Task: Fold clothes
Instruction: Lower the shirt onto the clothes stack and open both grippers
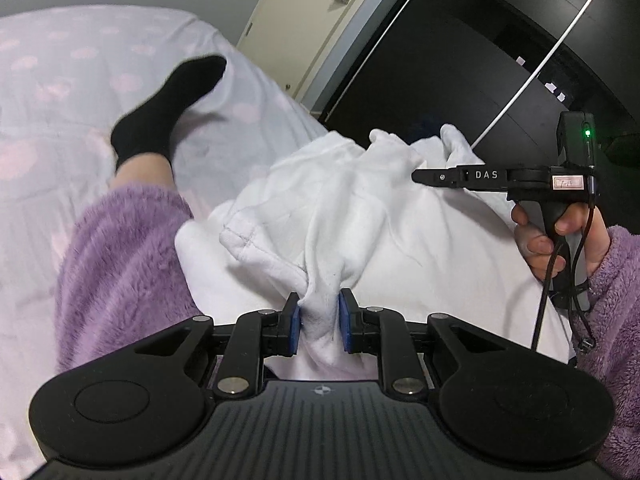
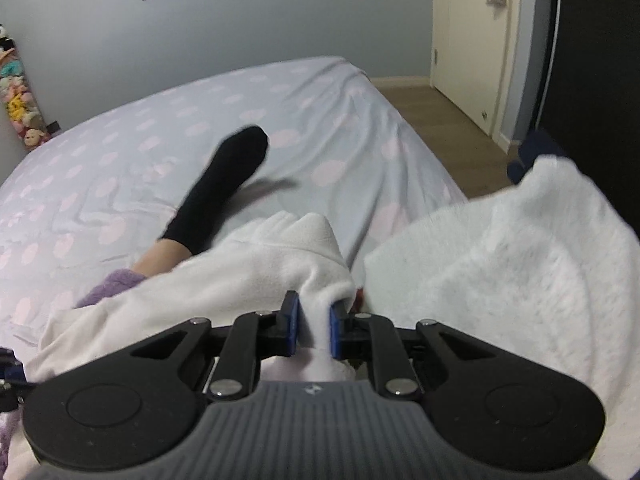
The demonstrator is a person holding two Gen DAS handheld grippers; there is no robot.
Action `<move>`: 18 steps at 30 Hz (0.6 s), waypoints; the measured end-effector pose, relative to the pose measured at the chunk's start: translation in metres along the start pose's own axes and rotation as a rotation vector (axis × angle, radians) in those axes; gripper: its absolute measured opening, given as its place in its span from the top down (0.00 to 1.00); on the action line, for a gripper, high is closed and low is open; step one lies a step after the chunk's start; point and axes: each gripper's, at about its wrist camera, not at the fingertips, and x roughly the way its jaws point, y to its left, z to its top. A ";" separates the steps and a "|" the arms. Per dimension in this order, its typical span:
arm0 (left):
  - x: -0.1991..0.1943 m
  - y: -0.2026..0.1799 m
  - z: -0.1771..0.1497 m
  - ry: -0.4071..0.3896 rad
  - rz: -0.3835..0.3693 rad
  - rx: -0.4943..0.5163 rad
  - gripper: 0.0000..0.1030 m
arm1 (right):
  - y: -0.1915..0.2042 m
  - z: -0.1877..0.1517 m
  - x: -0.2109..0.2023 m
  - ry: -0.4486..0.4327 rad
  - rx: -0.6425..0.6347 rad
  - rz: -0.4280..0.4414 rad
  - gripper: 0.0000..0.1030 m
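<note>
Together we take the white garment (image 1: 360, 216) as our landmark; it lies bunched over the person's lap on the bed (image 1: 60, 80), whose pale sheet carries pink spots.

From the left wrist view, to the left of the garment we see a leg in a fluffy purple sleeve of trouser (image 1: 120, 260), ending in a black sock (image 1: 168, 104) stretched out on the bed. At the garment's near edge our left claw (image 1: 319, 324) is nearly closed, its blue pads (image 1: 295, 326) pinching a gathered fold of the white fabric. To the right of the garment this view alone shows our right claw (image 1: 420, 177) from the side, its black fingers laid over the cloth, and the hand (image 1: 560, 244) around its grip, with a purple cuff behind. Beyond the garment stands a dark wardrobe (image 1: 480, 60).

From the right wrist view, far left of the garment, only this camera shows a row of soft toys (image 2: 18, 92) against the wall. The black sock (image 2: 224, 188) lies beyond the garment (image 2: 520, 272). Our right claw (image 2: 314, 330) is narrowed onto a hemmed fold of white fabric, clamped between its blue pads (image 2: 294, 328). Right of the garment we see wooden floor (image 2: 452, 128) and a cream door (image 2: 468, 40).
</note>
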 end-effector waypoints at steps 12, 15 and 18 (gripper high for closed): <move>-0.018 -0.006 0.007 -0.011 0.010 0.016 0.78 | -0.001 -0.012 -0.034 -0.057 0.056 -0.047 0.64; -0.033 -0.016 0.006 -0.038 0.033 0.039 0.78 | -0.005 -0.018 -0.063 -0.097 0.087 -0.062 0.63; -0.047 -0.035 0.003 -0.078 0.043 0.101 0.78 | -0.007 -0.028 -0.093 -0.130 0.083 -0.097 0.64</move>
